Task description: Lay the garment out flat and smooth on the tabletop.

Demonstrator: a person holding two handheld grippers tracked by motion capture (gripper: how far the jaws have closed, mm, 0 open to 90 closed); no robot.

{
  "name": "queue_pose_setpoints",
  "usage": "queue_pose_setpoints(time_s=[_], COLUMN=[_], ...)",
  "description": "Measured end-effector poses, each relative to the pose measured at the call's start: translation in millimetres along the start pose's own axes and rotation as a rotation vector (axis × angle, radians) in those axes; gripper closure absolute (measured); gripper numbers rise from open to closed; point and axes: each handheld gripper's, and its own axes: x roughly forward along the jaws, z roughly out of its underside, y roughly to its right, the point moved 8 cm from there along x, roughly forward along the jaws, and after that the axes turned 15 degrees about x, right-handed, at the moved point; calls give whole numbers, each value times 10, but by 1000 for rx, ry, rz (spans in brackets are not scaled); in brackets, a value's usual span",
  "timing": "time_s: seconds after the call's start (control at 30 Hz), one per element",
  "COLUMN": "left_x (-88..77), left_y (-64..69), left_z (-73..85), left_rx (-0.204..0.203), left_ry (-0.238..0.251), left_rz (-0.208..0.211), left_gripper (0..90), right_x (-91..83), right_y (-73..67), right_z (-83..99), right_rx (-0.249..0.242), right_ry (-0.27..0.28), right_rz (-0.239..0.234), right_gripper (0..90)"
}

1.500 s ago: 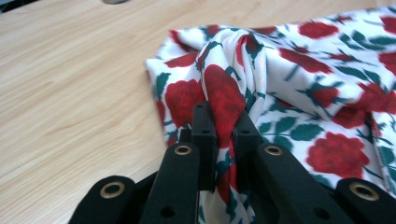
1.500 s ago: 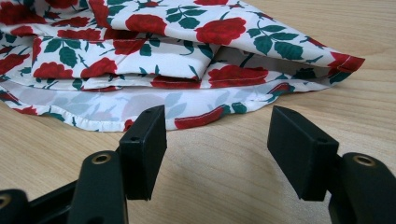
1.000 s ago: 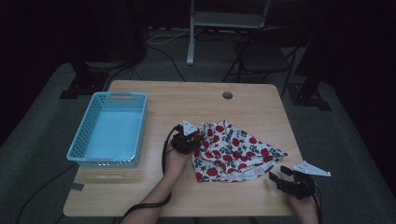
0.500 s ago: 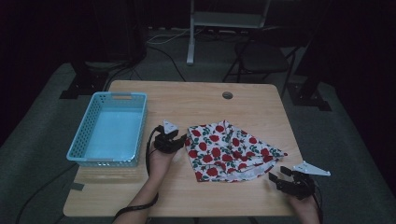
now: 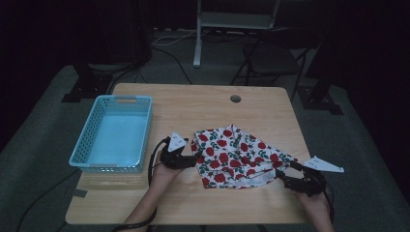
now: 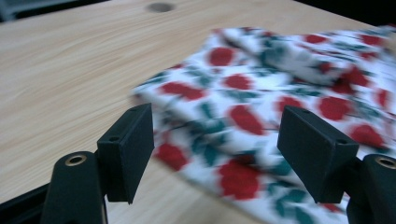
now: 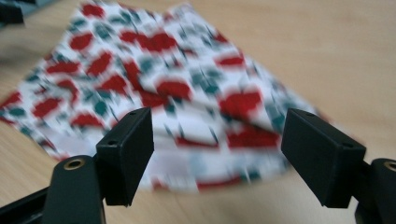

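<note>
Bare wooden table [image 5: 203, 104] around rose-print cloth [image 5: 237, 157], left gripper [image 5: 193, 159] and right gripper [image 5: 285, 175] gaping, just opening, at its edges.

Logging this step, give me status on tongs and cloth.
Both tongs, left and right, just opened, nothing held. Strawberry cloth folded on table. Basket clear of it.

Rumpled strawberry-print cloth [image 5: 237, 155] on table [image 5: 193, 101]

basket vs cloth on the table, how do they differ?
The basket is plain light blue; the cloth is white, printed with red and green. The basket is a rigid, upright mesh box; the cloth lies flat, folded and rumpled. The basket sits at the table's left edge; the cloth lies right of centre, between both grippers. Both rest on the table, unheld.
</note>
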Motion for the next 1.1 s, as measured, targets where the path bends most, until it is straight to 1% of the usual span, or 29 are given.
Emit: queue_pose_setpoints(time_s=[0.03, 0.1, 0.13, 0.2, 0.27, 0.3, 0.33, 0.37, 0.4, 0.47, 0.53, 0.57, 0.63, 0.73, 0.77, 0.8, 0.87, 0.93, 1.0, 1.03, 1.07, 1.1], left_x=[7, 39, 56, 97, 148, 174, 202, 202, 245, 304, 362, 379, 416, 480, 492, 503, 528, 553, 569, 576, 578, 580], left_y=[79, 213, 281, 384, 464, 506, 541, 541, 591, 635, 670, 678, 697, 689, 688, 685, 679, 664, 654, 654, 657, 661], left_z=[-40, -97, -118, -145, -153, -154, -148, -148, -135, -115, -94, -89, -67, -25, -19, -15, -17, -13, -10, -13, -14, -17], left_rx=[36, 93, 115, 154, 180, 190, 199, 199, 217, 235, 249, 252, 259, 257, 256, 263, 267, 287, 305, 304, 299, 296], left_ry=[8, 1, -2, -16, -33, -37, -48, -48, -63, -89, -107, -109, -115, -136, -139, -142, -141, -145, -155, -156, -157, -157], left_rz=[32, 62, 86, 118, 137, 153, 158, 158, 173, 174, 180, 179, 189, 176, 175, 175, 167, 155, 144, 150, 161, 169], left_gripper=[281, 281, 281, 281, 281, 281, 282, 282, 282, 282, 282, 282, 282, 283, 302, 339, 354, 403, 421, 433, 454, 491], right_x=[15, 62, 95, 183, 293, 352, 411, 411, 470, 619, 736, 806, 888, 996, 1028, 1045, 1087, 1125, 1158, 1169, 1191, 1202], right_y=[-58, -181, -246, -375, -482, -530, -572, -572, -611, -678, -695, -691, -676, -660, -659, -656, -658, -657, -651, -650, -643, -641], right_z=[-63, -177, -224, -293, -330, -336, -336, -336, -330, -295, -257, -233, -196, -142, -124, -117, -101, -91, -86, -83, -78, -75], right_rx=[-14, -46, -57, -77, -107, -121, -128, -128, -134, -147, -154, -158, -157, -156, -164, -170, -177, -191, -201, -199, -208, -212], right_ry=[5, 9, 9, 2, -11, -22, -31, -31, -43, -75, -104, -122, -148, -177, -187, -191, -202, -211, -220, -224, -233, -237], right_rz=[-10, -33, -47, -74, -88, -96, -99, -99, -107, -115, -111, -104, -89, -74, -68, -62, -53, -33, -21, -16, -5, -1], right_gripper=[247, 247, 247, 247, 247, 247, 246, 246, 246, 246, 245, 242, 225, 225, 225, 226, 230, 234, 243, 249, 249, 260])
